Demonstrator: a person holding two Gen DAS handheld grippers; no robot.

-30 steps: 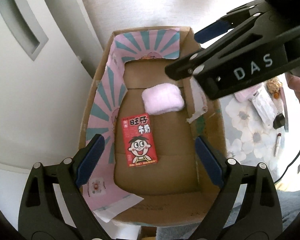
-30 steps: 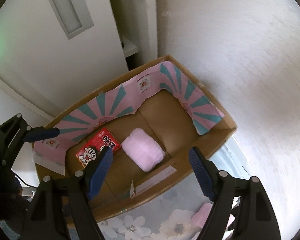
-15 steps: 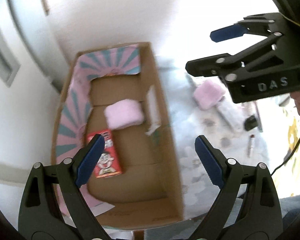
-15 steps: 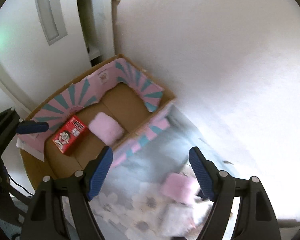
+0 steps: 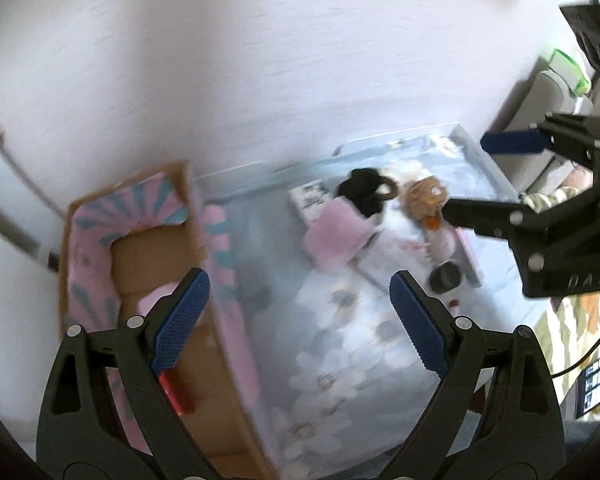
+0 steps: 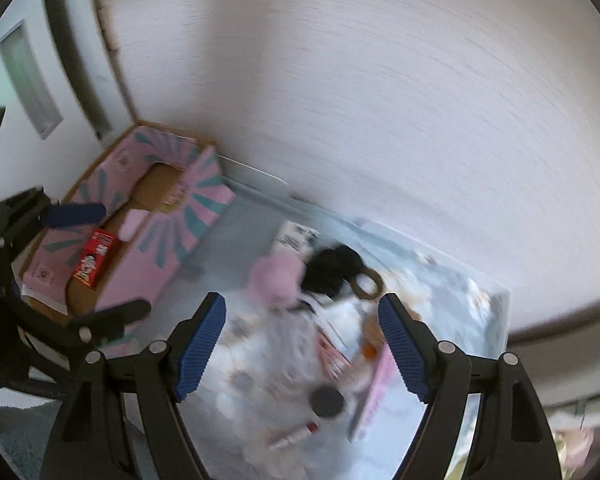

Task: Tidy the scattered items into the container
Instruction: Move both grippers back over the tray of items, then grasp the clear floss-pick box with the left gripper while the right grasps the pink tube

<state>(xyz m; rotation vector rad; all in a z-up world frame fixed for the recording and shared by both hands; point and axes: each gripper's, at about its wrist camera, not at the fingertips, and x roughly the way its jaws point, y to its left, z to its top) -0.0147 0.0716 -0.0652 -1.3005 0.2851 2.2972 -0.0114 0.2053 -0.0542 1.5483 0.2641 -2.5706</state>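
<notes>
The cardboard box (image 5: 100, 240) with pink and teal lining stands at the left of the flowered mat (image 5: 340, 340); it also shows in the right wrist view (image 6: 152, 248). Inside lie a red milk carton (image 6: 94, 254) and a pink towel (image 6: 130, 222). Scattered on the mat are a second pink towel (image 5: 334, 238) (image 6: 278, 278), a black item (image 5: 362, 192) (image 6: 334, 264), a round snack (image 5: 426, 198), a dark cap (image 6: 328, 400) and a lipstick (image 6: 294, 434). My left gripper (image 5: 296, 324) is open and empty above the box's right wall. My right gripper (image 6: 300, 344) is open and empty above the scattered items.
A white wall runs behind the mat. A white door (image 6: 24, 72) stands behind the box. A white packet (image 5: 310, 196) and a pink flat package (image 6: 376, 384) lie among the items. Both views are motion-blurred.
Both grippers have swung right, away from the box and over the mat with the scattered items. Both stay open and empty.
</notes>
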